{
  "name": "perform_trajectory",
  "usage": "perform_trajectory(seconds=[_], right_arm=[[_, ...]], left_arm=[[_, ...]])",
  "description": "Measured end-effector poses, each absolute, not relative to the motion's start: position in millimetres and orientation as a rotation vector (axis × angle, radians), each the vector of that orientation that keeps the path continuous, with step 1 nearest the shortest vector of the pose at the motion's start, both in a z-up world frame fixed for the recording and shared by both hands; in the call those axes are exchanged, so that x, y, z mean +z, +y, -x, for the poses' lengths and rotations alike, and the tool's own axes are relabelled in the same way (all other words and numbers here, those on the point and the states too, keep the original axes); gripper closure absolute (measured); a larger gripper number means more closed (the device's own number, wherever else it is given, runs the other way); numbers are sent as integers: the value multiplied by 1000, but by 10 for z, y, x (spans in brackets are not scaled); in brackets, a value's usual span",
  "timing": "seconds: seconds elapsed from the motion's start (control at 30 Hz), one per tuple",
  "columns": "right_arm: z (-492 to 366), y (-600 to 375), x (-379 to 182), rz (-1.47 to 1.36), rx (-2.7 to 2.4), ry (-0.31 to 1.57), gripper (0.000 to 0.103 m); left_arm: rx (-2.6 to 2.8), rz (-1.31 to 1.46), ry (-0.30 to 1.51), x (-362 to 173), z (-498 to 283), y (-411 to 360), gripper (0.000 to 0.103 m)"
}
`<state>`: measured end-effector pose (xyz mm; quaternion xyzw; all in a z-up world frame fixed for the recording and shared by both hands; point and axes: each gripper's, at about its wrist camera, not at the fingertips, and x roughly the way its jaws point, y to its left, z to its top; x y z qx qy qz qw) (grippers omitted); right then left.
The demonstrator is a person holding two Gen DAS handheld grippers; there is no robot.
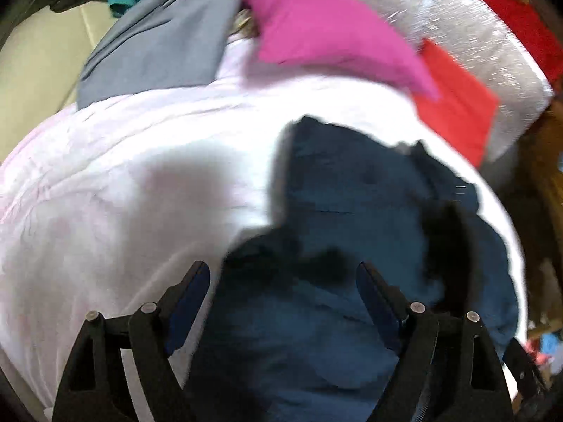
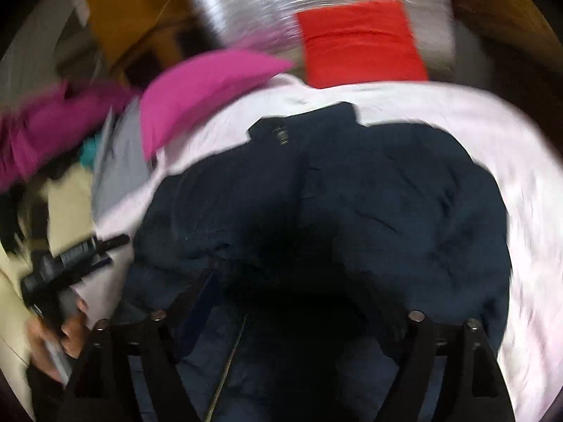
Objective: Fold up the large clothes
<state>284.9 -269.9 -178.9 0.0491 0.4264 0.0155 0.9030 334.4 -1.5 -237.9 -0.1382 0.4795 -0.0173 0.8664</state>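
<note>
- Two hand-held grippers hover above a dark navy jacket (image 2: 352, 204), which lies spread on a pale pink sheet (image 1: 123, 183) covering the surface below.
- The left hand-held gripper (image 1: 283, 281) has its fingers wide apart with nothing between them; its right finger sits over the jacket and its left finger (image 1: 191, 288) over the pink sheet at the jacket's edge.
- The right hand-held gripper (image 2: 313, 302) is low over the jacket's near part; its fingers stand apart, but the cloth between them is in deep shadow, so whether they touch it cannot be told.
- In the right wrist view the left hand-held gripper (image 2: 70, 263) shows at the left edge, held by a bare hand (image 2: 59, 337), just beside the jacket's left side.
- The jacket's collar points away from the cameras, and a zipper (image 2: 228, 362) runs down its near part.
- A magenta garment (image 1: 323, 31) lies on the far side of the sheet, apart from the jacket, with a grey garment (image 1: 158, 42) to its left.
- A red folded piece (image 2: 359, 42) rests on a silvery surface (image 2: 246, 3) beyond the sheet.
- Both views are blurred.
</note>
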Motion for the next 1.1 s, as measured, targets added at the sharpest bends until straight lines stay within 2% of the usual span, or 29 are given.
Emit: perform_trajectory(seconds=[0.17, 0.27, 0.33, 0.4, 0.53, 0.7, 0.9, 1.0, 1.03, 1.07, 1.1], right_arm=[[-3301, -2252, -1926, 195, -48, 884, 18], [-3392, -2268, -1777, 182, -89, 787, 22], [-3342, -2445, -1609, 83, -120, 696, 27], [-3280, -2802, -1514, -125, -155, 647, 27], [-2955, -3797, -1762, -630, -201, 628, 27], [-2679, -4312, -2249, -903, -130, 674, 24], [-2685, -4588, -2543, -1148, -26, 648, 24], [-2822, -4545, -2585, -1160, -29, 672, 39], [-2870, -4537, -2593, -1146, -36, 692, 55], [-2898, -4524, -2598, -1138, -39, 702, 76], [-2899, -4499, -2597, -1130, -35, 713, 81]], left_arm=[[-33, 303, 1049, -2396, -3441, -99, 18], [-22, 267, 1060, -2389, -3434, -189, 18], [-13, 250, 1067, -2415, -3432, -153, 18], [-14, 256, 1076, -2415, -3412, -133, 18], [-17, 256, 1079, -2414, -3463, -111, 18], [-22, 257, 1077, -2407, -3475, -149, 18], [-19, 272, 1060, -2354, -3456, -100, 18], [-8, 290, 1064, -2367, -3492, -44, 18], [-5, 294, 1068, -2377, -3507, -36, 18], [-2, 299, 1072, -2388, -3522, -21, 18], [1, 299, 1075, -2397, -3532, -14, 18]])
